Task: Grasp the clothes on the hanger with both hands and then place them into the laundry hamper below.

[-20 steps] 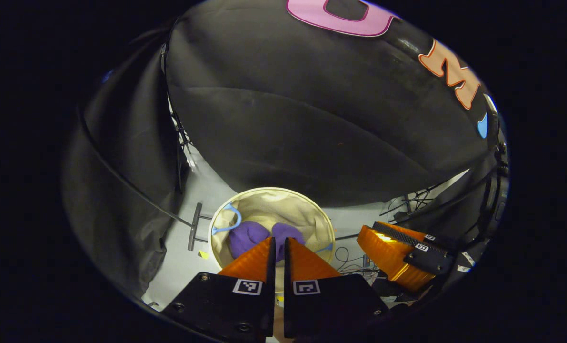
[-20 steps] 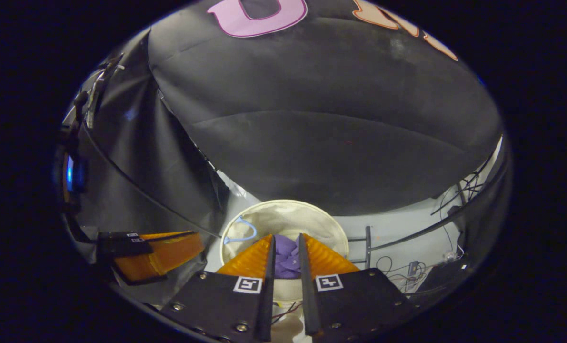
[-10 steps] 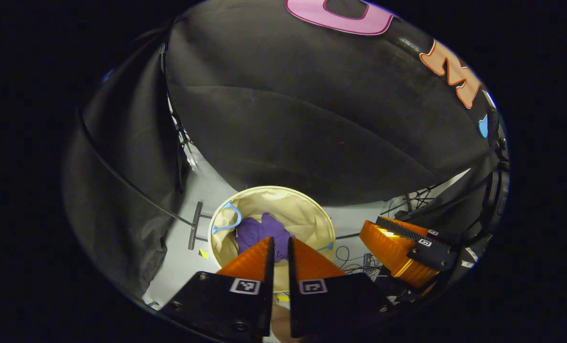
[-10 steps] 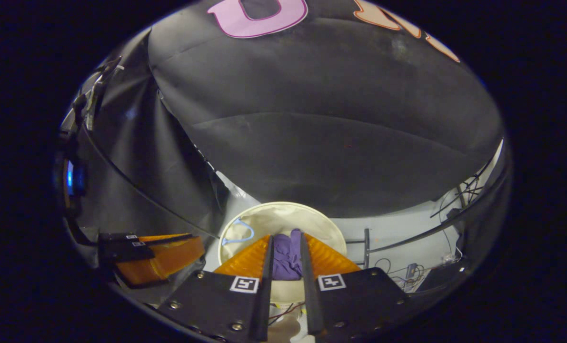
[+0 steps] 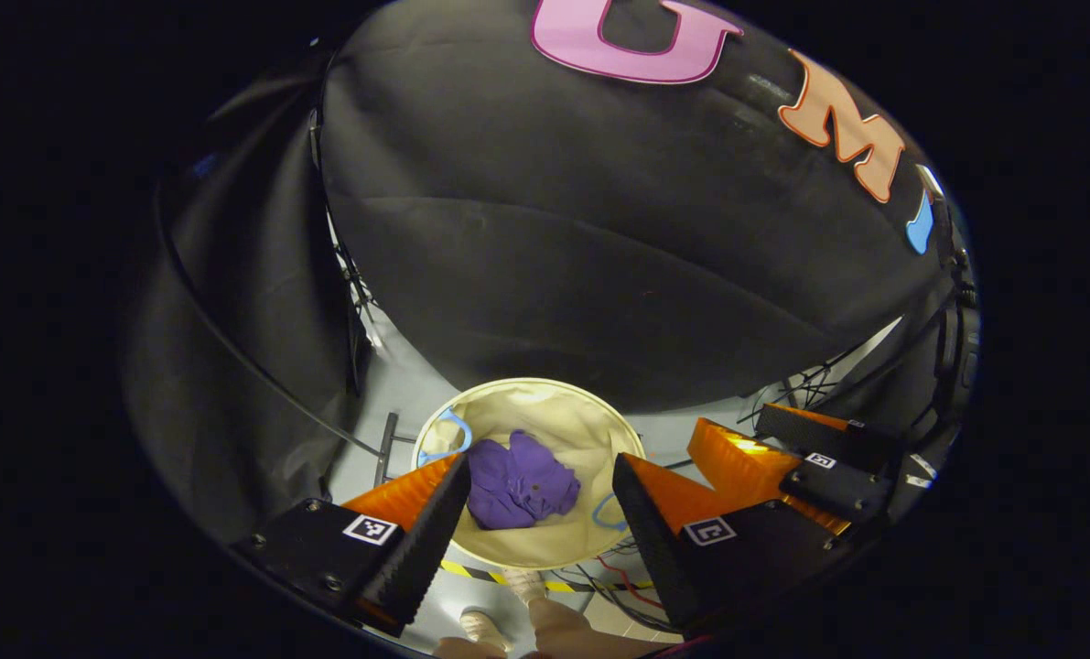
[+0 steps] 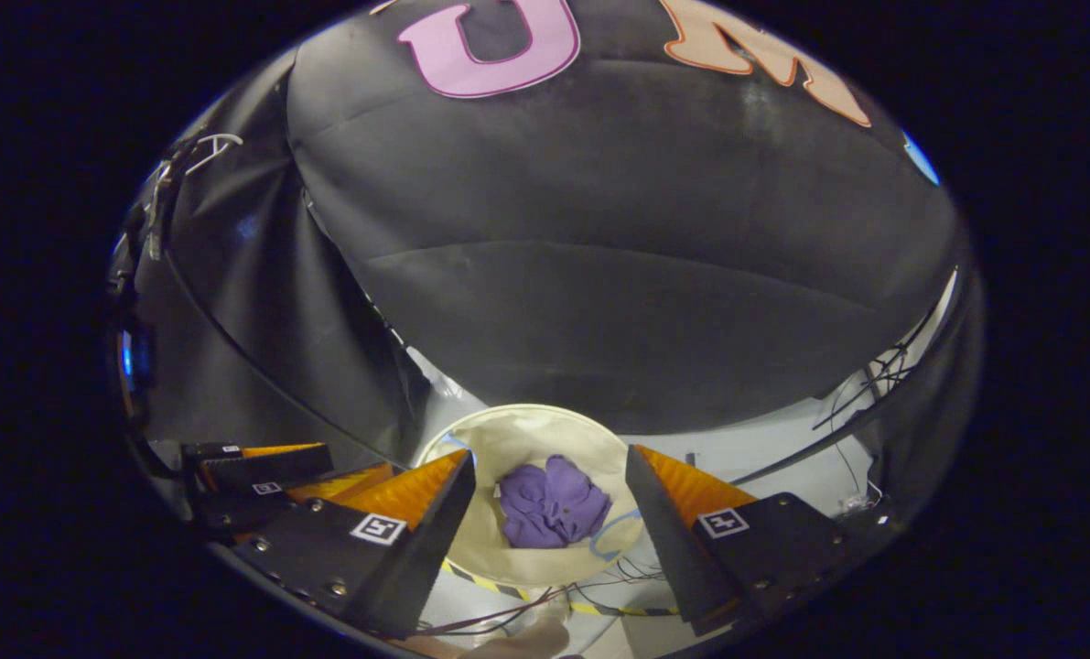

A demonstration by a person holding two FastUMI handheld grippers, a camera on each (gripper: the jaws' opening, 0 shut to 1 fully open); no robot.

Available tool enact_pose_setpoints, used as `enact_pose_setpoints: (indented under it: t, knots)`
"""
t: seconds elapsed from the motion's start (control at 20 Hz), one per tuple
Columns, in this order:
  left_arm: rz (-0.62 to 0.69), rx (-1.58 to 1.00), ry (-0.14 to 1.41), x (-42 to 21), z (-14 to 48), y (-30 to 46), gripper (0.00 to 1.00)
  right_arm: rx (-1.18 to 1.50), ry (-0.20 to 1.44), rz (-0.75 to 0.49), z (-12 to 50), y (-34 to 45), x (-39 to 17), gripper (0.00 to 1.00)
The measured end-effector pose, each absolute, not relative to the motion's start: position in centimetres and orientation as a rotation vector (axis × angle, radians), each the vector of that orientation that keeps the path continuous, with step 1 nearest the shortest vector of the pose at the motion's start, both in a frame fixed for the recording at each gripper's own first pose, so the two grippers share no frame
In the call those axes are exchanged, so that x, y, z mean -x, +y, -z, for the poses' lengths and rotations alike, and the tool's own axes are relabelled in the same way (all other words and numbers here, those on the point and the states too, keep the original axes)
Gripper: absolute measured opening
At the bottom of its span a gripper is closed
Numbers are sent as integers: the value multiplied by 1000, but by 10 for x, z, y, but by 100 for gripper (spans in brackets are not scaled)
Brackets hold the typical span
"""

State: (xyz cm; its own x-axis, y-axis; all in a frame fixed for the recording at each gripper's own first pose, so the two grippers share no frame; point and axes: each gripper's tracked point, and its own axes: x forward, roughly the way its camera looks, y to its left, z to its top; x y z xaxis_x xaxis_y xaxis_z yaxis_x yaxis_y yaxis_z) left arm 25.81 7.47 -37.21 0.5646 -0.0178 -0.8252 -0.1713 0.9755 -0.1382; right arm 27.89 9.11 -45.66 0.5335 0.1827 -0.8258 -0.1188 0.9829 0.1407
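A crumpled purple garment (image 5: 519,482) lies at the bottom of the round cream laundry hamper (image 5: 545,398) on the floor; the right gripper view shows the garment (image 6: 552,503) in the hamper (image 6: 508,430) too. My left gripper (image 5: 541,469) hangs above the hamper, open, nothing between its fingers. My right gripper (image 6: 549,462) is likewise open and empty above the hamper. The right gripper (image 5: 782,462) appears at the right of the left gripper view, and the left gripper (image 6: 270,469) at the lower left of the right gripper view.
Pale blue hamper handles (image 5: 442,437) hang inside the rim. Black cloth walls (image 5: 599,238) rise close behind the hamper. Cables (image 5: 796,389) lie on the grey floor (image 5: 398,384) at the right, with yellow-black tape (image 5: 499,578) in front. A person's foot (image 5: 526,586) stands near the hamper.
Both grippers opened wide and let go of the purple garment, which dropped into the hamper. Both have risen slightly.
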Motion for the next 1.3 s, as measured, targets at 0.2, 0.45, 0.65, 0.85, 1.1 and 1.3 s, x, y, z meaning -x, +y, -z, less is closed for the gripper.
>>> enact_pose_setpoints:
  t: [0.2, 0.45, 0.65, 0.85, 1.1, 1.3]
  knots:
    - [-85, 200, 928, -244, 356, 73, 98, -63, 951, -151, 435, 84, -261, 100]
    - [-55, 117, 784, -219, 302, 73, 98, -61, 841, -108, 380, 72, -222, 95]
    - [5, 69, 658, -192, 241, 63, 98, -67, 719, -66, 313, 63, -183, 99]
    - [67, 18, 483, -167, 162, 46, 97, -82, 561, -28, 233, 60, -153, 99]
    - [140, -42, 324, -128, 84, 22, 93, -103, 402, -3, 142, 54, -106, 99]
    - [194, -25, 255, -100, 44, 6, 96, -101, 318, 18, 87, 48, -63, 99]
